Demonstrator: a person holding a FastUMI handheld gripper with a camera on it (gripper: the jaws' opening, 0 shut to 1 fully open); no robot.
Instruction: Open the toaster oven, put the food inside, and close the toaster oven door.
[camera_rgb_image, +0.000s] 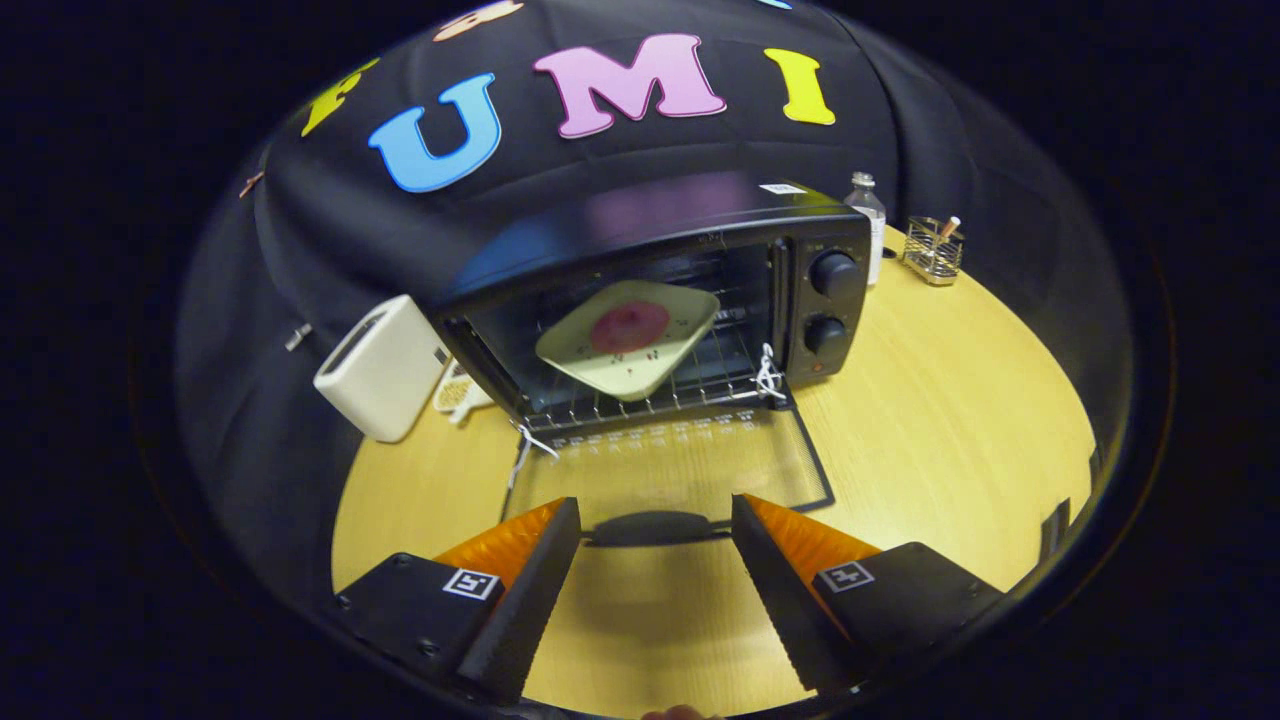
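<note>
A black toaster oven (680, 260) stands on the wooden table (950, 420) with its glass door (680, 465) folded down flat toward me. On the wire rack inside lies a pale square plate (620, 362) carrying a round reddish piece of food (629, 326). The door's dark handle (650, 527) sits just ahead of my fingertips, in the gap between them. My gripper (655, 525) is open, with nothing pressed between the fingers (530, 600).
A white toaster (383, 367) stands left of the oven, with a small patterned item (457, 392) behind it. A clear bottle (868, 222) and a wire holder (932, 250) sit at the back right. Bare table spreads to the right.
</note>
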